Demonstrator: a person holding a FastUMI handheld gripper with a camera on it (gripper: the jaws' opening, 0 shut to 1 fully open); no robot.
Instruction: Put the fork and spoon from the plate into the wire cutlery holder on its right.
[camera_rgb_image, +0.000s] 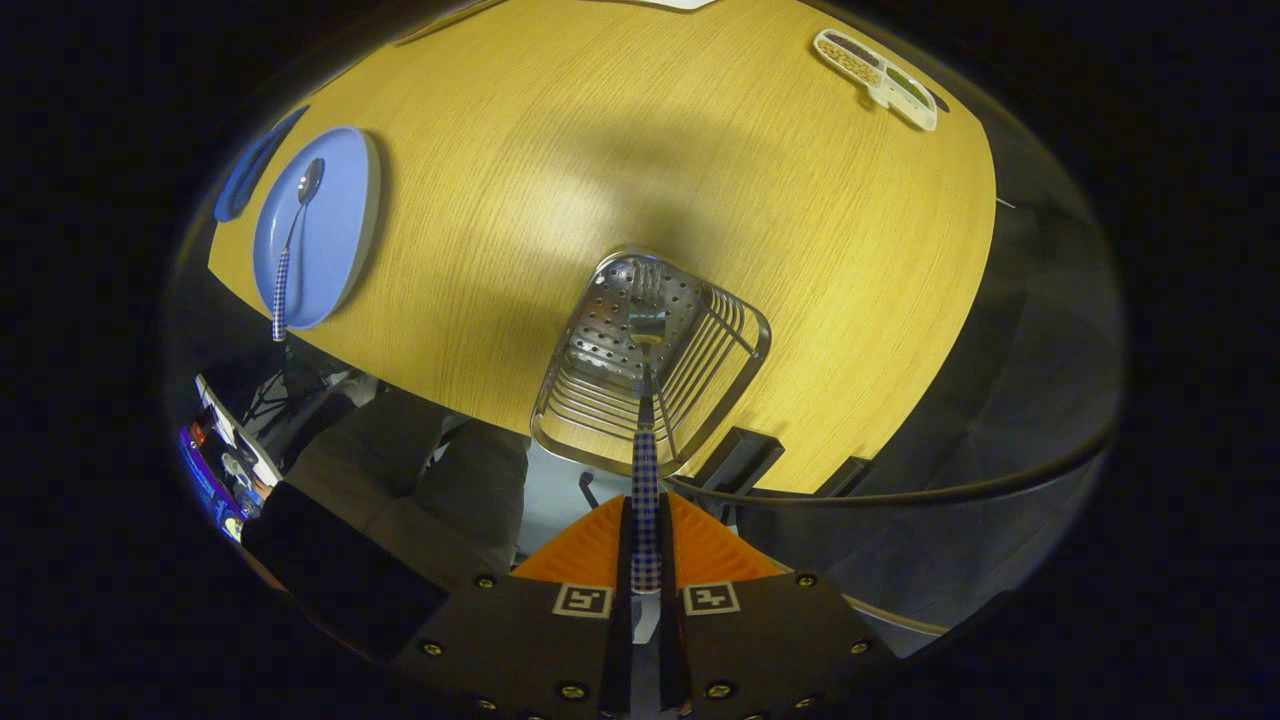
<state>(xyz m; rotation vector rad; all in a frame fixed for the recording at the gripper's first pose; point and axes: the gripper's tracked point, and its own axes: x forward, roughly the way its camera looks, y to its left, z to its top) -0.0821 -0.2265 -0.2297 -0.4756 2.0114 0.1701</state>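
My tool (646, 560) is clamped on the fork (645, 470) by its checked handle, tines down inside the wire holder (740, 345). Letting go askew could tip it out over the rim. The spoon (292, 240) waits on the plate (345, 215).

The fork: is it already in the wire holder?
Partly: the fork, clamped between the gripper fingers, points its head down into the wire holder.

Gripper (646, 560) clamped on checked fork (645, 470) handle, tines inside wire cutlery holder (600, 390); spoon (293, 240) lying on blue plate (340, 230)
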